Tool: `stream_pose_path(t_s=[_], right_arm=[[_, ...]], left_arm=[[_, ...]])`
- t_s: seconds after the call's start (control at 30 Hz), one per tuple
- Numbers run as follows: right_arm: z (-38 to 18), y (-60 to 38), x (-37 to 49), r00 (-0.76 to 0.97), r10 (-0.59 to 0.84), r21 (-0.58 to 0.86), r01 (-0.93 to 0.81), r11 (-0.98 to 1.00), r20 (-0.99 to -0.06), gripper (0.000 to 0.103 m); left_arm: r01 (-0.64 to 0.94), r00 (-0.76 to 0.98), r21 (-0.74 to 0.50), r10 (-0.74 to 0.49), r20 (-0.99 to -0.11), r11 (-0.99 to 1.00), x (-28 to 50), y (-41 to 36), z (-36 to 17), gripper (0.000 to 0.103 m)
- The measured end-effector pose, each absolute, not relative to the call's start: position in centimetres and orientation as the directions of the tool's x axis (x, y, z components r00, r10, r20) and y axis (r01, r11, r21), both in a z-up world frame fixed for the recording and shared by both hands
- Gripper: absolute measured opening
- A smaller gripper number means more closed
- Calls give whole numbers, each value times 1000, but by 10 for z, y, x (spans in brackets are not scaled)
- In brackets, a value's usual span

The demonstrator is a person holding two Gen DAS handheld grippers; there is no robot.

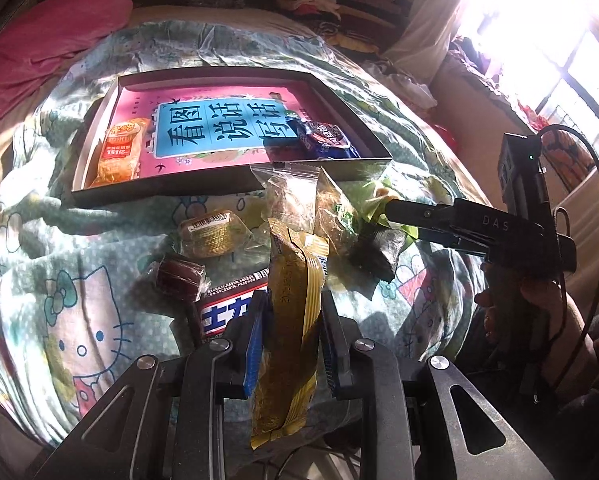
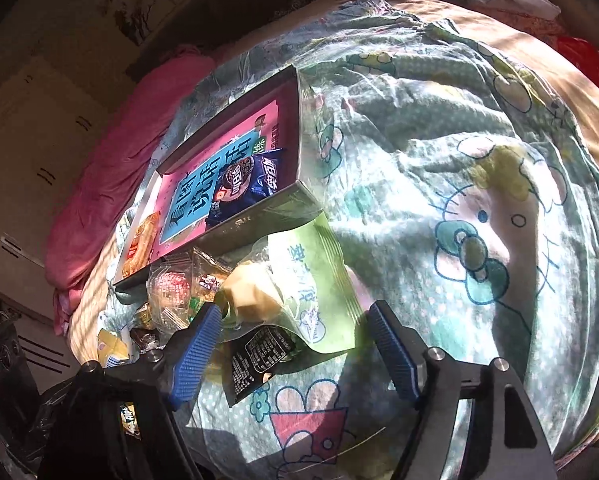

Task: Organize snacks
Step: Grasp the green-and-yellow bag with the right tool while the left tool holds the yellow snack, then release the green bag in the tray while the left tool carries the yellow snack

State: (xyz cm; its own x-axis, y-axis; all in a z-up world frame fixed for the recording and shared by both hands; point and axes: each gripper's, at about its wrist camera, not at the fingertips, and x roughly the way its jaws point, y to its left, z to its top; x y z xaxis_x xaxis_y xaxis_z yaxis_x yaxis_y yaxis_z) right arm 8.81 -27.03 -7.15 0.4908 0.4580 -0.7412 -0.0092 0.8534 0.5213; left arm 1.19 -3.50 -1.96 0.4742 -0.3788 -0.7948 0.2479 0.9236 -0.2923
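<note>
Left wrist view: lower end of yellow snack packet (image 1: 293, 320) cut off behind left tongs (image 1: 289, 320); crinkled foil, long axis near vertical, top toward shallow box (image 1: 235, 188) on bed quilt (image 1: 99, 280). Clamped between blue ribbed pads (image 1: 255, 344). Right tongs (image 2: 295, 352) spread wide over green pouch (image 2: 319, 276), partly covering black sachet (image 2: 255, 360). Print illegible.

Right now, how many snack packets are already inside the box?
2. An orange packet lies at the box's left end, and a dark blue cookie packet sits in its right near corner. Anything tucked behind the near wall could be hidden.
</note>
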Motion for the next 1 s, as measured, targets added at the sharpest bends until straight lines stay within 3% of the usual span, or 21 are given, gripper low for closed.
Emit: stream_pose_path(t_s=[0.2, 0.47, 0.5, 0.6, 0.73, 1.0], right_arm=[[-75, -263, 104, 499, 441, 493, -31, 869, -746, 85], [-76, -235, 111, 501, 338, 320, -124, 939, -797, 85], [-75, -233, 112, 505, 332, 310, -130, 942, -797, 84], [-73, -237, 113, 520, 330, 309, -130, 942, -788, 64], [-70, -246, 111, 538, 349, 348, -109, 931, -767, 53], [-38, -252, 98, 636, 398, 399, -151, 904, -661, 53]], left_arm=[[242, 476, -297, -380, -793, 924, 13, -33, -20, 26], [225, 481, -308, -380, -790, 924, 16, -29, -20, 26], [224, 482, -310, -382, -788, 924, 16, -28, -20, 26], [223, 488, -311, -382, -785, 924, 17, -27, -18, 26], [220, 500, -315, -384, -776, 923, 17, -25, -15, 26], [198, 544, -317, -373, -752, 927, 25, -13, -1, 26]])
